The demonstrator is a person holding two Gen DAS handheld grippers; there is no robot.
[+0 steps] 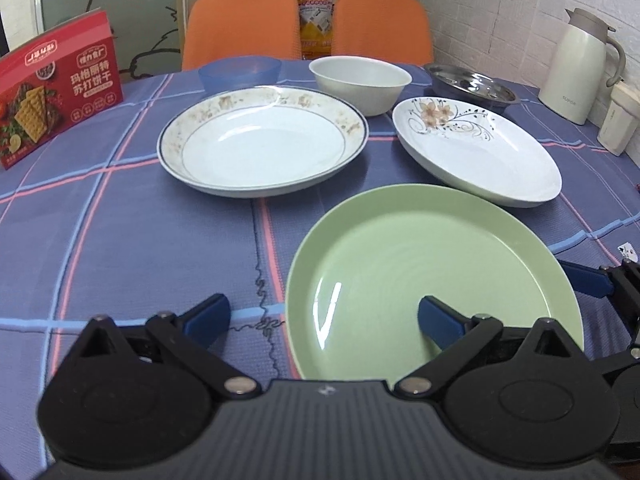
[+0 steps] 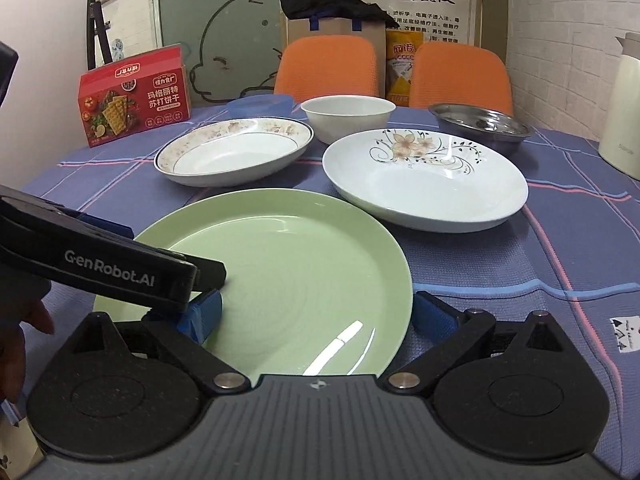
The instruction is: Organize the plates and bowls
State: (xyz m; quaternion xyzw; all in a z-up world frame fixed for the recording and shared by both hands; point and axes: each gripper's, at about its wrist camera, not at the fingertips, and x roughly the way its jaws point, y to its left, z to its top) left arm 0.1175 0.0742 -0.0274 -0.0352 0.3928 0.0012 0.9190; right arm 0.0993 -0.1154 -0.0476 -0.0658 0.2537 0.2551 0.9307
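Nearest, a round, glossy pale-green plate (image 2: 288, 264) lies flat, face up, on the blue plaid tablecloth (image 1: 120, 240); left gripper (image 1: 324, 320) and right gripper (image 2: 316, 316) both gape, straddling its rim.

On the bench (image 2: 560, 264), the nearest plate (image 2: 288, 264) lies right before me at twelve o'clock. Beyond it at eleven sits the rimmed plate (image 2: 236, 152), and at one o'clock the flowered plate (image 2: 428, 184), almost touching the near one. Behind these stand a small bowl (image 2: 260, 106), a deeper bowl (image 2: 347, 114) and a metal dish (image 2: 480, 124), left to right. A biscuit box (image 2: 132, 96) stands at ten o'clock, a jug (image 1: 576, 68) at two.
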